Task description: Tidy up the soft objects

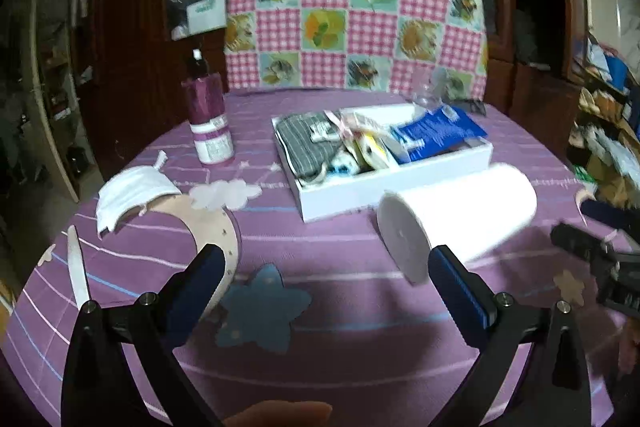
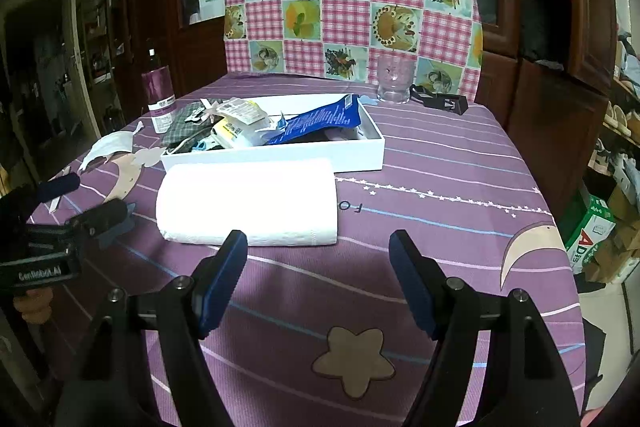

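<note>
A round table under a purple striped cloth printed with stars and moons (image 2: 440,163) fills both views. Beyond both claws, a shallow white rectangular tray (image 1: 360,193) holds a grey striped cloth, a blue packet and small sachets. A fat white paper-towel roll (image 2: 248,201) lies on its side between the tray and the claws, just ahead of the right claw's left finger and beside the left claw's right finger. Far ahead-left of the left claw, a crumpled white face mask (image 1: 132,193) lies flat, with a purple bottle (image 1: 210,119) upright behind it. The left claw (image 1: 324,267) tilts down over the cloth, jaws wide and empty, a fingertip showing below. The right claw (image 2: 318,251) points lower-level, jaws also wide, gripping nothing.
</note>
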Demonstrator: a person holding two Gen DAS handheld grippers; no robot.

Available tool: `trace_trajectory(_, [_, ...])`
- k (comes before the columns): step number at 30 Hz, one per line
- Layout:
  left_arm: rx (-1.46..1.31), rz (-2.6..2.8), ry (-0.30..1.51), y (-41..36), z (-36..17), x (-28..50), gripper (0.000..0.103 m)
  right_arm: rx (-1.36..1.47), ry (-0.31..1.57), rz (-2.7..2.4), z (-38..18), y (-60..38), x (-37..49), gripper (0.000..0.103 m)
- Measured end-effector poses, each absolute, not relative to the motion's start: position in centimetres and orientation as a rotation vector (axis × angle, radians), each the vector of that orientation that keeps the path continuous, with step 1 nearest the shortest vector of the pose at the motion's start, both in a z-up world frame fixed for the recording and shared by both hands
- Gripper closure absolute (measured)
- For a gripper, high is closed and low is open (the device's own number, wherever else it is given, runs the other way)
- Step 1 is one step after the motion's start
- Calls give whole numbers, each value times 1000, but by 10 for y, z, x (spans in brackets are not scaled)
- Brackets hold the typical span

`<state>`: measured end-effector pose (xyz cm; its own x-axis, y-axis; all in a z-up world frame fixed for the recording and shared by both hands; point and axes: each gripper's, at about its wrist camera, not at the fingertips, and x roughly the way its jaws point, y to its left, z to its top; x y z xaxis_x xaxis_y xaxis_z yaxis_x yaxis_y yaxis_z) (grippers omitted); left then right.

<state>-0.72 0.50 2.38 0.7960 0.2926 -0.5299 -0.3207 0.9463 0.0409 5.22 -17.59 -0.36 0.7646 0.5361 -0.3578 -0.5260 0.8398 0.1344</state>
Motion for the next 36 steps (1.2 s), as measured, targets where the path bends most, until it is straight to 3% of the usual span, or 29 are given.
trace_trajectory(36, [-61,268,594,3,20,-11,0,23,395,579,-4,-176,52,29])
